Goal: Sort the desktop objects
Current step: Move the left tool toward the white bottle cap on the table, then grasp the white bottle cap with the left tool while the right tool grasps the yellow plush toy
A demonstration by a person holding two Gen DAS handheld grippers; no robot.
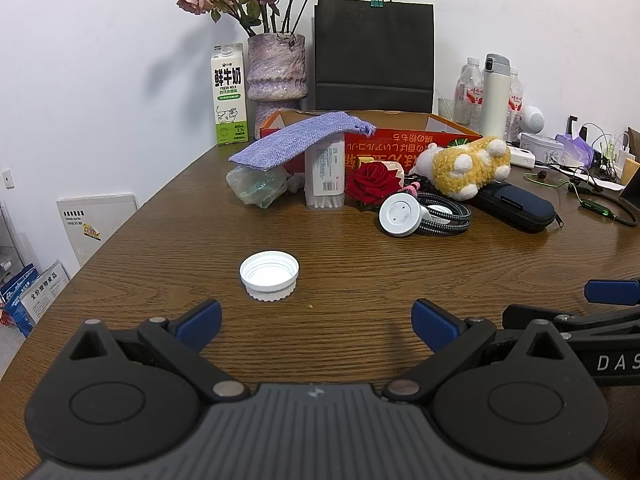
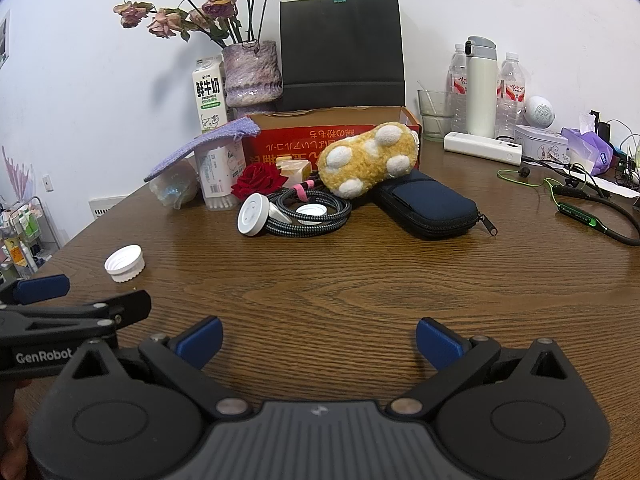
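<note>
The white cap sits alone on the brown wooden table, with its open side up. It is just in front of the left gripper, a bit to that gripper's left side, and nothing touches it. From the right wrist view the same cap is far off to the left.

The left gripper has its jaws wide open. The two blue pads stand far apart and there is only bare table between them. It holds nothing.

The right gripper is wide open too. Its blue pads are spread out over the wood and hold nothing. The two grippers are side by side (each one peeks into the edge of the other's view).

Farther back is a pile of things. A round white disc leans against a coil of black and white cord. A red rose lies next to a tall clear box of cotton swabs. A purple cloth rests on top of that box and on a crumpled plastic bag. A yellow plush toy leans on a dark blue zip case. Behind them is a red cardboard box.

At the very back stand a milk carton, a purple vase with dried roses, and a black paper bag.
</note>
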